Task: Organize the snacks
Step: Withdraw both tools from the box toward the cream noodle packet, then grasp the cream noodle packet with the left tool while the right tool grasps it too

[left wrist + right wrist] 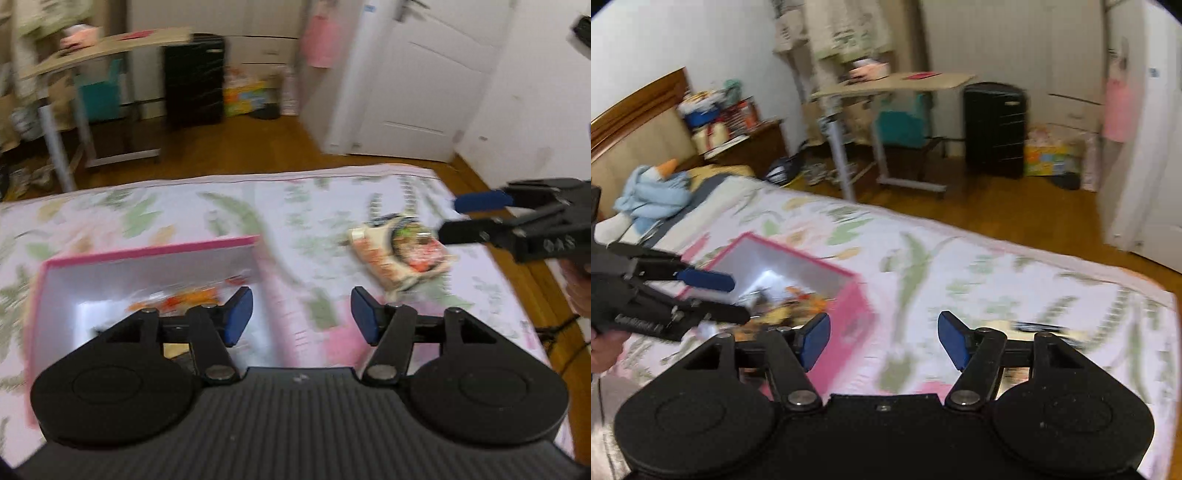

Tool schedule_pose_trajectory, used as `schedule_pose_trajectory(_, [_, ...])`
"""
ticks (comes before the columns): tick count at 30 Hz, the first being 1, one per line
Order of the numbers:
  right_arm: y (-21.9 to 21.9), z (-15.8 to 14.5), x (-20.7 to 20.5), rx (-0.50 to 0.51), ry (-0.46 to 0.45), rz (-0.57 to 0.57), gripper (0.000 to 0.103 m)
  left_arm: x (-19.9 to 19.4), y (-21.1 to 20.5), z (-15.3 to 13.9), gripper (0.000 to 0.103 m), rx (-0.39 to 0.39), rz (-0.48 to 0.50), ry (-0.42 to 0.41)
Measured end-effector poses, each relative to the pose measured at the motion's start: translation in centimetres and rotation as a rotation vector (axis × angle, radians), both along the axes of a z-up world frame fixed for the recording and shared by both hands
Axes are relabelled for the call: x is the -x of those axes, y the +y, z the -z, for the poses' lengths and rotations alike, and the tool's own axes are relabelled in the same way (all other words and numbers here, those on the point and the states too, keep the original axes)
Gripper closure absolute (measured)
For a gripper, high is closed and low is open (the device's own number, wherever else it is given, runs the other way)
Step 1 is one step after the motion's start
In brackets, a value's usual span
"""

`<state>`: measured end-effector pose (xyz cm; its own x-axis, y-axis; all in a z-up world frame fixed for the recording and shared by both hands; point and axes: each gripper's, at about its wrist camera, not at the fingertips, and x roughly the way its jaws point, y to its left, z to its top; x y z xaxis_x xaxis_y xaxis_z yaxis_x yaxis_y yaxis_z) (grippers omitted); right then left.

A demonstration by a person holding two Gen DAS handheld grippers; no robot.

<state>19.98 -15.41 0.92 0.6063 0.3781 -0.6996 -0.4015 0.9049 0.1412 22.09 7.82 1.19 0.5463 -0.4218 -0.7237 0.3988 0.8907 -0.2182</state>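
A pink-rimmed box [147,254] with a white inside stands on the bed, holding orange snack packets [177,299]. It also shows in the right wrist view [846,314]. A noodle packet [402,253] lies on the bedspread to the right of the box. My left gripper [302,315] is open and empty above the bed between box and packet; it also shows in the right wrist view [738,297]. My right gripper [883,341] is open and empty; in the left wrist view [448,218] it hovers just right of the noodle packet. The packet [1041,328] is mostly hidden behind its right finger.
The bed has a floral spread [229,218], with a blue cloth [653,195] near the wooden headboard [635,110]. Beyond lie a wooden floor [236,147], a rolling side table [886,88], a black drawer unit [995,129], a cluttered nightstand [750,144] and a white door [417,81].
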Motion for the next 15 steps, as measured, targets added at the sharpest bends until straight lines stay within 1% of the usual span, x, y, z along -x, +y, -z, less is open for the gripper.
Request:
schedule_pose_trajectory(2, [-2.4,0.0,-0.9,-0.012,0.013,0.044,0.026,-1.0,-3.1,0.0,0.041,0.015,0.033,-0.001])
schedule_pose_trajectory(5, [-5.8,1.3,-2.7,-0.027,0.036,0.117,0.024,-2.2,-7.4,0.7,0.039,0.034,0.051,-0.008])
schedule_pose_trajectory(9, [-10.4,5.0,-5.1,-0.060,0.124,0.243,0.024,-3.8,-11.6,1.9,0.039,0.070,0.051,0.025])
schedule_pose_trajectory(12, [-13.1,8.0,-6.4,-0.094,0.180,0.316,0.024,-5.4,-13.4,2.7,0.039,0.113,0.018,0.051])
schedule_pose_trajectory(15, [-15.4,10.6,-7.2,-0.134,0.225,0.356,0.024,-7.0,-14.6,4.8,0.039,0.130,-0.051,0.089])
